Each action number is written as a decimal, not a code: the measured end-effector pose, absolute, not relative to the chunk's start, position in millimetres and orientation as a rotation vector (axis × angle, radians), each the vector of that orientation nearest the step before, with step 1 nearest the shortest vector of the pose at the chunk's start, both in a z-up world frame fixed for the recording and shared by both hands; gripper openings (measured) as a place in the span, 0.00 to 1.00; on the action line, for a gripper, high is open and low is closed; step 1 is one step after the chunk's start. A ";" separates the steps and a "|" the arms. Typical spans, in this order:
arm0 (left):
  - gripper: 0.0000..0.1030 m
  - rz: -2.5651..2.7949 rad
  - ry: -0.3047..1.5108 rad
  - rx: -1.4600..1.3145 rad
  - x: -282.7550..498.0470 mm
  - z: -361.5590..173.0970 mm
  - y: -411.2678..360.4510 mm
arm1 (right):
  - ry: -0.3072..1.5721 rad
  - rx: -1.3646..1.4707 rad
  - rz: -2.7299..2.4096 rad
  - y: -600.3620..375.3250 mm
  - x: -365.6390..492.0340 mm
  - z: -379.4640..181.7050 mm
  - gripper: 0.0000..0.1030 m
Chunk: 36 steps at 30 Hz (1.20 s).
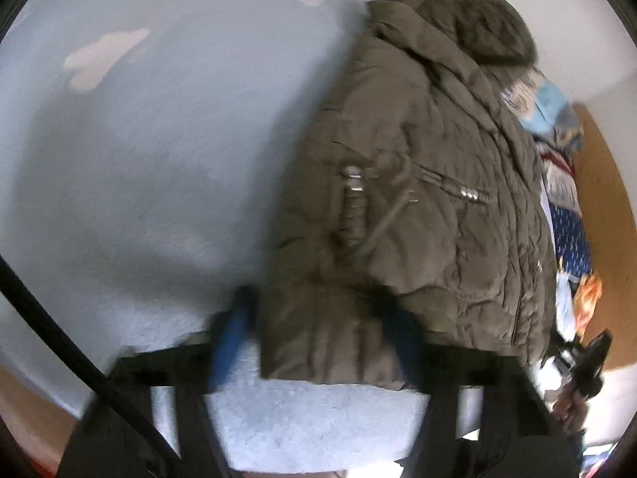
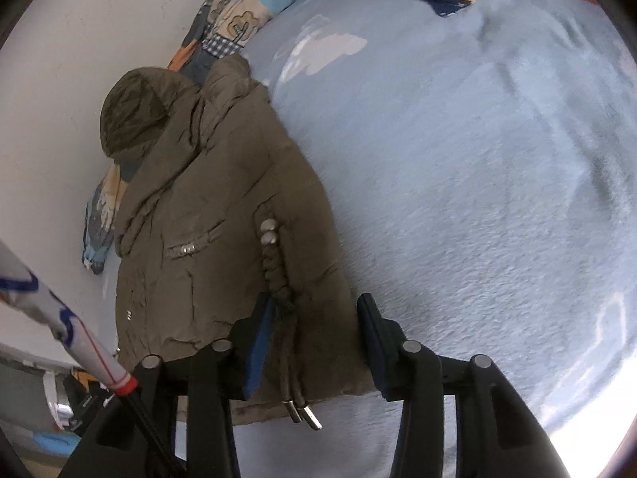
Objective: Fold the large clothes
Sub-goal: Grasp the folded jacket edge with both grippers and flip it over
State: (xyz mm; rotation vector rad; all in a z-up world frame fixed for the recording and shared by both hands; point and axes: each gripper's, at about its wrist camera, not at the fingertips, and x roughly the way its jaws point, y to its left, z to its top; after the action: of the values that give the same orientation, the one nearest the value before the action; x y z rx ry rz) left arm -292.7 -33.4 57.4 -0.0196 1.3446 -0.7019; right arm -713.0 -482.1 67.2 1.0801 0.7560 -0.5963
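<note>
The padded jacket (image 2: 207,215) lies along the bed's (image 2: 458,199) wall-side edge. Both the left gripper (image 1: 318,342) and the right gripper (image 2: 314,338) stand spread, straddling its hem. Bulky, soft, likely slippery: grip the hem corners.

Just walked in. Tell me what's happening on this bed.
A person is folding an olive-brown puffy hooded jacket on a light blue fleece blanket, using handheld tongs. Both the left tongs and the right tongs are open, straddling the jacket's bottom hem, not clamped on it. The jacket lies already folded into a narrow strip, hood at the far end near the wall, beside a colourful patterned quilt. A drawstring with metal tips hangs over the hem.
</note>
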 end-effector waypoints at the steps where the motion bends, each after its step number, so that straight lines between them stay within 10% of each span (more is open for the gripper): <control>1: 0.32 -0.702 1.335 -0.011 -293.5 58.6 -34.7 | 0.751 1.072 -0.594 -480.2 -711.8 68.3 0.18; 20: 0.17 -0.658 1.193 0.147 -326.9 93.1 -23.8 | 0.715 0.912 -0.597 -412.1 -733.7 117.1 0.08; 28: 0.48 -0.527 1.140 0.128 -301.8 102.6 -28.1 | 0.781 0.913 -0.723 -419.8 -736.2 107.9 0.21; 36: 0.51 -0.539 0.962 0.161 -327.0 137.5 -47.0 | 0.676 0.684 -0.740 -398.7 -722.5 152.1 0.24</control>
State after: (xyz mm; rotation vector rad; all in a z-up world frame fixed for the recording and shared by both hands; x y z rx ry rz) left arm -327.0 -47.0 137.5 0.1606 0.9621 -0.5389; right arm -722.5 -398.7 152.1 0.6840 0.6757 -0.7405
